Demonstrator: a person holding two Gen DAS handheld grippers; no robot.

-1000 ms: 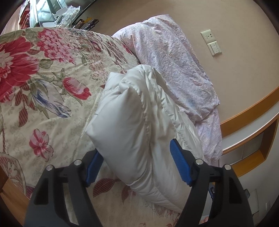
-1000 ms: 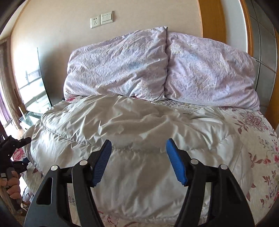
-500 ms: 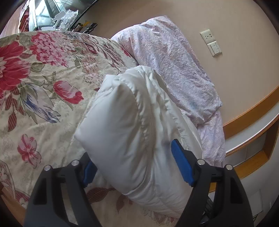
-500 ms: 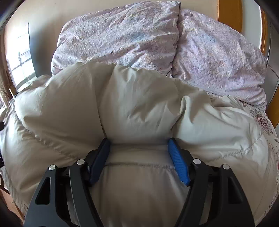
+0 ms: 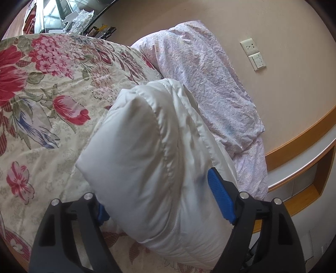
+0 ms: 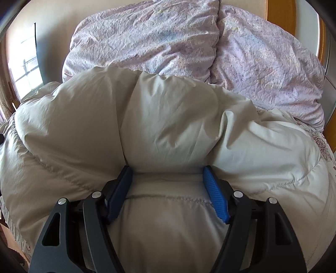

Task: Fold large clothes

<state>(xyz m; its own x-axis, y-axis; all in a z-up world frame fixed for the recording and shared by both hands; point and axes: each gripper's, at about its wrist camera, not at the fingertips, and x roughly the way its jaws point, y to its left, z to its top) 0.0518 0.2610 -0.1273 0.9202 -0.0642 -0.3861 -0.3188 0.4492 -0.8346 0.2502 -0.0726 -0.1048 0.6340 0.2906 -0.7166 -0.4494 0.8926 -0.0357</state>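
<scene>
A puffy white down jacket [image 5: 147, 151] lies bunched on the floral bed cover [image 5: 42, 84]. In the left wrist view its folded end fills the space between my left gripper's [image 5: 155, 189] jaws, which are opening. The right blue pad [image 5: 220, 197] lies along the fabric and the left pad is mostly hidden behind it. In the right wrist view my right gripper [image 6: 167, 168] stands open and is pushed down into the jacket [image 6: 168, 117]. A fat roll of fabric bulges just beyond its fingertips and quilted fabric lies between the pads [image 6: 214, 195].
Two lilac pillows [image 6: 147, 42] [image 6: 262, 69] lean on the wall just behind the jacket. A wall socket and switch [image 5: 253, 54] sit above the pillow [image 5: 205, 79]. A wooden-edged shelf [image 5: 304, 151] runs beside the bed. Clutter on a desk [image 5: 69, 16] lies past the bed's far end.
The right gripper dropped from above the jacket into it, and fabric now bulges ahead of its pads. The left gripper slid further around the jacket's folded end, which hides its left pad.
</scene>
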